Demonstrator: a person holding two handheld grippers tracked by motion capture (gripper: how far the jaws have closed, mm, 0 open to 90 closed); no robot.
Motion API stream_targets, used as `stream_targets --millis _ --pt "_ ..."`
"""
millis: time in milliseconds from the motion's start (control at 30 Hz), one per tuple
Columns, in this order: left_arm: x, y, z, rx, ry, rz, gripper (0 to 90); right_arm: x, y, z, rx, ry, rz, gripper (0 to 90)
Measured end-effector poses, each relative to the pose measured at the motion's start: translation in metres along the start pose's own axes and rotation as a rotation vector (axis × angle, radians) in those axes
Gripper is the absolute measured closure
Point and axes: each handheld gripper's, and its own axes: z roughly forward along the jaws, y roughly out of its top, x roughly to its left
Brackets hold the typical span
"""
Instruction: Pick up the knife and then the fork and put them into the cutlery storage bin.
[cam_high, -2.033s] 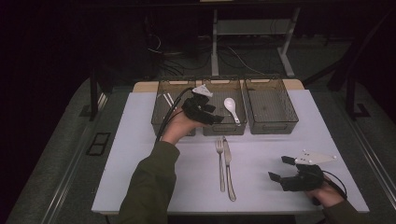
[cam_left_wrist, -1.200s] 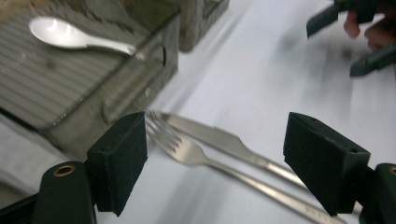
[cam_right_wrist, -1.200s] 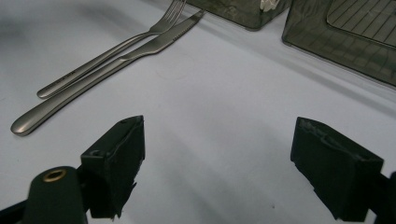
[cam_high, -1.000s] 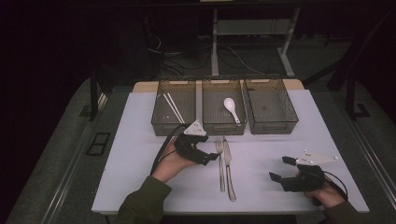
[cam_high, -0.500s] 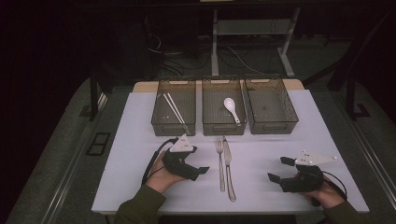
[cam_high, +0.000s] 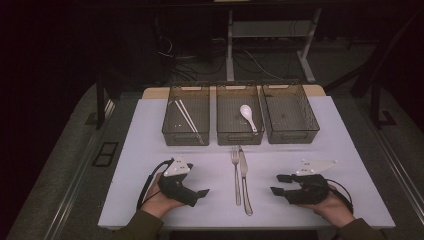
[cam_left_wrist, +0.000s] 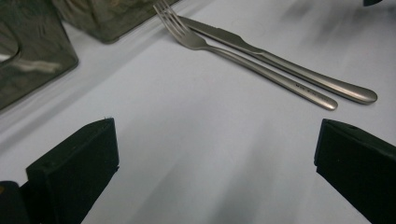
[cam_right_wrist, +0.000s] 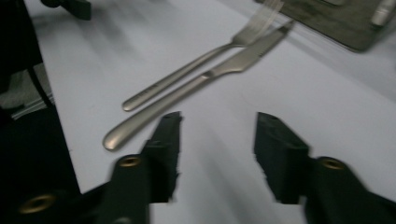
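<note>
A metal fork (cam_high: 236, 175) and knife (cam_high: 244, 182) lie side by side in the middle of the white table (cam_high: 150, 130). My left gripper (cam_high: 200, 195) rests low to their left and points at them. Its jaws have just been opening and stand wide apart (cam_left_wrist: 215, 158) with nothing between them. In the left gripper view the fork (cam_left_wrist: 261, 70) and knife (cam_left_wrist: 299, 70) lie ahead. My right gripper (cam_high: 277, 184) sits to the cutlery's right and points left. Its jaws (cam_right_wrist: 219, 140) have just been closing on bare table, beside the knife handle (cam_right_wrist: 154, 116) and the fork (cam_right_wrist: 187, 70).
Three dark mesh bins stand in a row behind the cutlery. The left bin (cam_high: 172, 135) holds chopsticks (cam_high: 187, 120), the middle bin (cam_high: 225, 135) holds a white spoon (cam_high: 247, 115), and nothing lies in the right bin (cam_high: 310, 130). Dark floor and cables lie beyond the table.
My left hand has drawn back from the bins to the near left of the cutlery, and its jaws have widened. My right gripper has edged left and its jaws have narrowed.
</note>
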Motion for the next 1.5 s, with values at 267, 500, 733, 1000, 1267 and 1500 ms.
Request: stream_targets --millis 267,500,733,1000,1267,1500 --pt "-0.001 -0.003 -0.001 0.001 -0.017 0.011 0.0 0.022 0.020 0.031 0.053 0.108 -0.089 83.4" --pt "0.003 -0.005 -0.001 0.006 -0.019 0.010 0.0 0.036 0.033 0.054 0.097 0.168 -0.138 89.7" --pt "0.002 -0.004 0.000 0.012 -0.028 0.019 0.0 0.045 0.037 0.074 0.151 0.164 -0.154 89.7" --pt "0.002 -0.004 -0.001 0.013 -0.031 0.023 0.0 0.049 0.036 0.087 0.208 0.121 -0.199 89.7" --pt "0.002 -0.004 -0.001 0.009 -0.029 0.021 0.0 0.053 0.033 0.086 0.233 0.079 -0.233 89.8" --pt "0.002 -0.004 -0.002 0.007 -0.030 0.020 0.0 0.052 0.031 0.082 0.239 0.066 -0.214 89.9"
